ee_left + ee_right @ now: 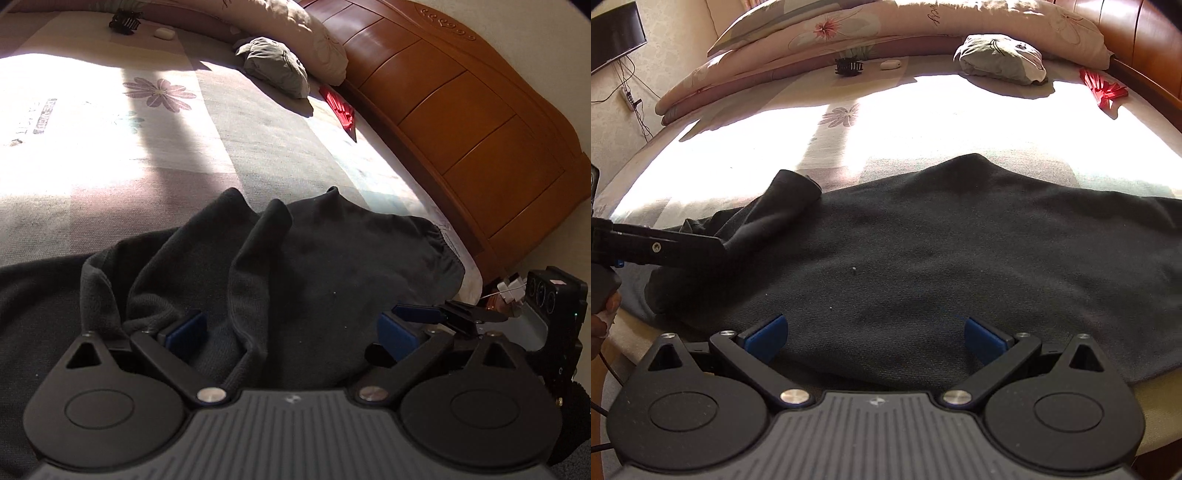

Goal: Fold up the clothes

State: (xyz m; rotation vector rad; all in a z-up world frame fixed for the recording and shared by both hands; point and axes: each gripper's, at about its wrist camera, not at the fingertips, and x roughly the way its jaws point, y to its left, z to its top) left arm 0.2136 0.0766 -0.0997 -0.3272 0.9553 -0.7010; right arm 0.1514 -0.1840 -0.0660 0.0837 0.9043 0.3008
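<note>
Two grippers hover low over one dark knitted sweater that lies spread across the near half of the bed, its body mostly flat and its hem close to the mattress edge. The left gripper has its blue pads set wide apart, straddling a raised ridge of bunched knit without closing on it. The right gripper is equally spread, holding nothing, its pads just above the flat hem region.

In the right wrist view, a sleeve lies doubled over at about 10 o'clock of the garment, its cuff rolled up into a soft tube; whether that is a fold already made or just a rumple, I cannot tell.

What worries me is the knit itself: thick, limp and slightly fuzzy, with small specks of lint. A pinch on the ridge could catch more layers than intended and drag the whole body askew. The hem also sits near the bed edge, so a pull toward 6 o'clock might slide it off. Hard sunlight bleaches the sheet and leaves the cloth nearly black, hiding its seams.

Farther back lie a grey bundled garment, a red folding fan, a black hair claw and a small white case, all well apart from the sweater. A glossy wooden headboard curves at 2 o'clock.
</note>
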